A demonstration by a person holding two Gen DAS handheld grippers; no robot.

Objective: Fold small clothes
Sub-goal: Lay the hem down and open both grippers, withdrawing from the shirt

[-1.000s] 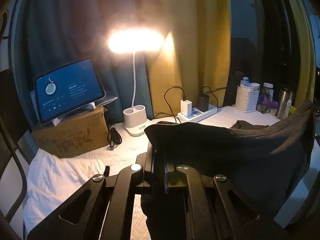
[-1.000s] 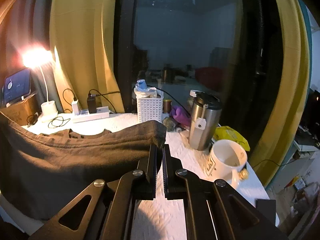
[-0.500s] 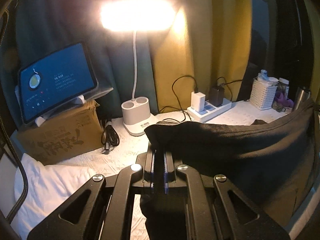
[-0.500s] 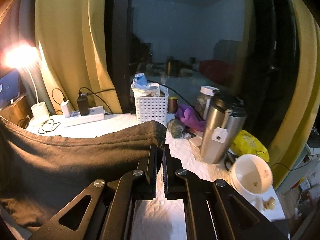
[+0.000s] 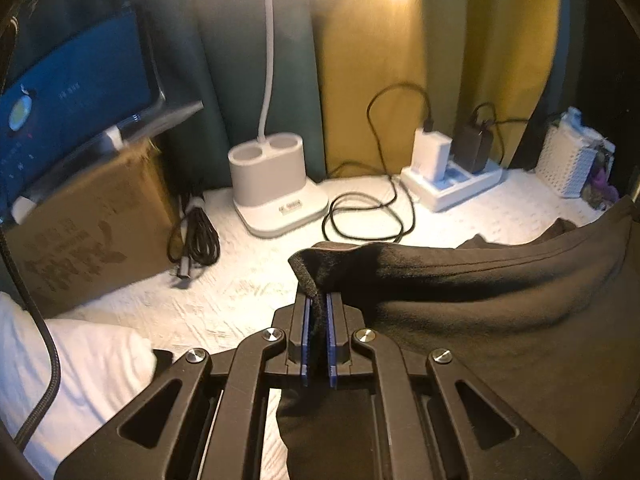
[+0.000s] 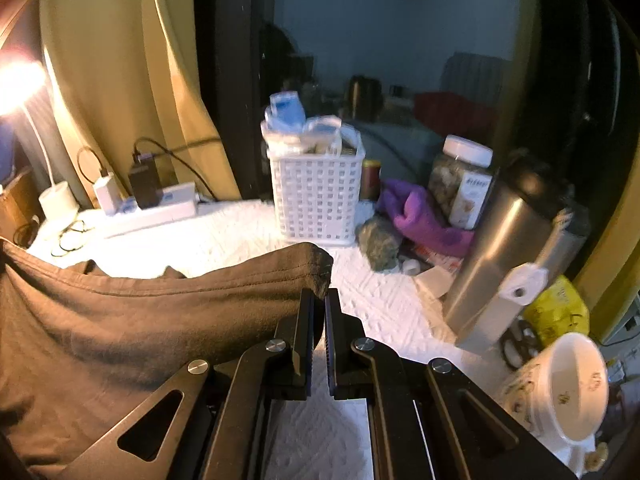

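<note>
**Dark garment stretched between both tongs over the white table**

Yellow and teal curtains (image 5: 372, 60) hang behind a table covered in a white textured cloth (image 5: 248, 280), with a dark window (image 6: 400, 40) to the right reflecting the room. My left tongs (image 5: 317, 304) are pressed together on one corner of a dark garment (image 5: 480, 300), the fabric bunched between the blue pads and hanging below them. My right tongs (image 6: 318, 300) pinch the opposite corner of the same garment (image 6: 140, 312), whose hemmed edge runs off to the left. The cloth sags between the two grips, and its lower part seems to reach the table, though I cannot tell exactly where it touches.

Ahead of the left tongs stands the white base of a desk lamp (image 5: 276, 184), its neck rising toward the glow at the top. Left of it, a lit tablet (image 5: 72, 92) leans on a cardboard box (image 5: 88, 232), with a coiled black cable (image 5: 196, 240) beside the box. A white power strip (image 5: 452, 184) with two chargers plugged in sits to the right, and another cable loops in front of it.

Ahead of the right tongs I see a white lattice basket (image 6: 316, 196), a purple cloth (image 6: 420, 216), a lidded jar (image 6: 460, 184), a steel tumbler (image 6: 508, 252) and a white mug (image 6: 568, 388) near the table's right edge.
</note>
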